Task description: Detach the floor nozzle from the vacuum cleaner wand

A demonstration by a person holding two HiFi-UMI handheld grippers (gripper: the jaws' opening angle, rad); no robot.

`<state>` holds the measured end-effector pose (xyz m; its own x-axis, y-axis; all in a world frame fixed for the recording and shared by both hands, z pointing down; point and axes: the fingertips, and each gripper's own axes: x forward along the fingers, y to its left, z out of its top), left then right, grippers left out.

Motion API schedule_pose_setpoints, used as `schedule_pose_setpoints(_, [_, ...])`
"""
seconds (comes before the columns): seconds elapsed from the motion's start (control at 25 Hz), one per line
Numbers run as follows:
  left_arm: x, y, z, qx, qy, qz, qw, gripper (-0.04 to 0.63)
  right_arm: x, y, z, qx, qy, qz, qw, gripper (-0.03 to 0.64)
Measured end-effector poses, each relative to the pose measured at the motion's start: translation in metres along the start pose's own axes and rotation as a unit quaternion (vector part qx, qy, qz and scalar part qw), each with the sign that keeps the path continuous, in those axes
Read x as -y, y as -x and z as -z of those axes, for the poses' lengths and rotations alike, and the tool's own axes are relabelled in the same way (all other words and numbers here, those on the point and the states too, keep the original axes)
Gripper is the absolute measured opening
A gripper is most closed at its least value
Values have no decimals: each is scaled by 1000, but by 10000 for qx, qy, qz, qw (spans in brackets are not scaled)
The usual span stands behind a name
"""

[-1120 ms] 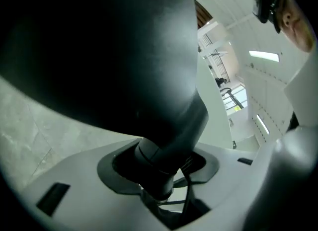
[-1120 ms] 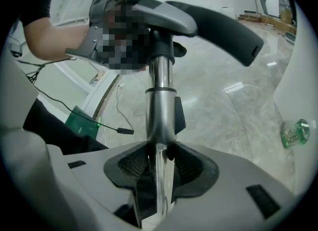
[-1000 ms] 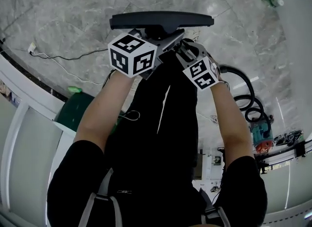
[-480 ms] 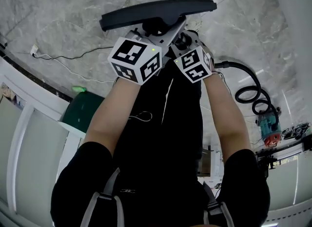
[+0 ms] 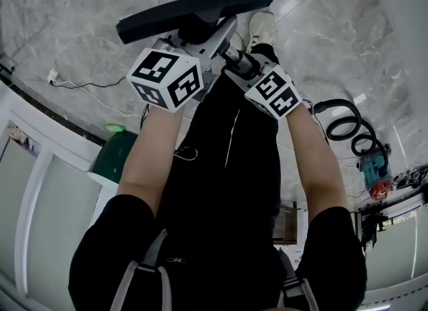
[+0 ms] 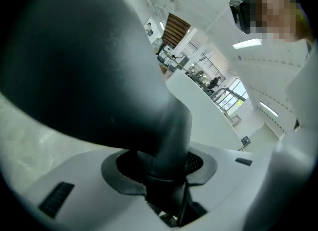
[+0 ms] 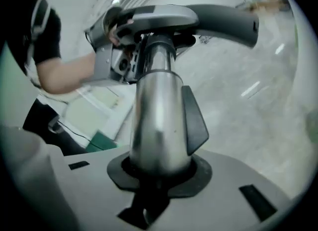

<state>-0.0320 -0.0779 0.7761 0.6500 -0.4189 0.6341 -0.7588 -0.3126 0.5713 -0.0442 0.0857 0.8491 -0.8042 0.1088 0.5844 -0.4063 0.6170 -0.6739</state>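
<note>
closing jaws, floor nozzle (image 6: 89, 66) in left gripper (image 6: 159, 173), wand (image 7: 156, 115) in right gripper (image 7: 158, 175)

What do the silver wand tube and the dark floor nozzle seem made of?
The shiny silver wand tube looks like polished metal: smooth, with bright streaked reflections. The dark grey floor nozzle looks like matte moulded plastic: dull, even surface, soft highlights. Looks alone cannot confirm either.
</note>
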Motion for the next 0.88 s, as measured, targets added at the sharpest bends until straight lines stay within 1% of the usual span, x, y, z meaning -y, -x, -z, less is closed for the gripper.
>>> schedule_pose_setpoints(0.04, [-7,0,-1,-4,70,-72,9999,172,18,-2,1,-131,295,897,9954,107])
schedule_pose_setpoints(0.08, [-11,1,-2,-7,68,-118,9999,172,32,-4,2,-257,568,1594,9852,82])
schedule_pose_setpoints(0.12, [-13,3,-2,-15,-4,-128,9999,172,38,-5,3,-345,725,1861,9792,72])
schedule_pose_setpoints(0.16, [-13,5,-3,-32,-107,-85,9999,172,33,-7,5,-392,735,1616,9833,71])
schedule_pose_setpoints(0.2, [-11,7,-3,-50,-189,24,9998,172,20,-9,8,-421,614,943,9928,71])
schedule_pose_setpoints(0.24, [-7,8,-4,-53,-244,195,9995,176,3,-9,10,-449,402,44,9982,67])
schedule_pose_setpoints(0.28, [-1,10,-4,-48,-301,394,9988,175,-15,-7,13,-475,163,-803,9955,66])
schedule_pose_setpoints(0.32, [3,11,-5,-47,-369,562,9977,175,-27,-4,13,-490,-14,-1309,9902,64])
schedule_pose_setpoints(0.36, [6,11,-6,-52,-433,647,9970,172,-27,-2,12,-491,-57,-1278,9906,64])
schedule_pose_setpoints(0.4, [4,10,-8,-55,-466,637,9969,170,-15,-3,10,-486,69,-675,9965,61])
schedule_pose_setpoints(0.44, [-2,9,-10,-53,-434,542,9976,170,8,-3,6,-488,338,343,9976,61])
schedule_pose_setpoints(0.48, [-9,7,-13,-54,-316,388,9987,170,32,-3,1,-518,669,1429,9861,60])
schedule_pose_setpoints(0.52, [-17,6,-14,-59,-136,217,9997,170,49,-2,-2,-597,942,2160,9700,60])
schedule_pose_setpoints(0.56, [-25,5,-15,-39,40,87,9999,170,54,-4,-1,-718,1056,2254,9659,58])
schedule_pose_setpoints(0.6, [-32,8,-19,84,143,33,9999,170,48,-7,4,-839,961,1719,9768,58])
schedule_pose_setpoints(0.64, [-42,18,-32,394,168,21,9991,169,37,-9,13,-902,676,888,9896,58])
schedule_pose_setpoints(0.68, [-59,37,-56,877,176,-43,9960,169,30,-6,23,-868,290,212,9956,58])
schedule_pose_setpoints(0.72, [-85,63,-85,1401,238,-223,9896,169,33,2,31,-746,-64,-35,9972,58])
schedule_pose_setpoints(0.76, [-116,88,-111,1831,371,-478,9812,169,43,12,36,-581,-276,176,9978,58])
schedule_pose_setpoints(0.8, [-144,105,-127,2077,498,-721,9743,169,58,22,37,-448,-323,649,9964,58])
schedule_pose_setpoints(0.84, [-163,111,-133,2100,526,-928,9719,168,73,28,36,-406,-243,1139,9924,58])
schedule_pose_setpoints(0.88, [-173,111,-130,1939,435,-1115,9737,169,85,31,34,-456,-88,1516,9874,58])
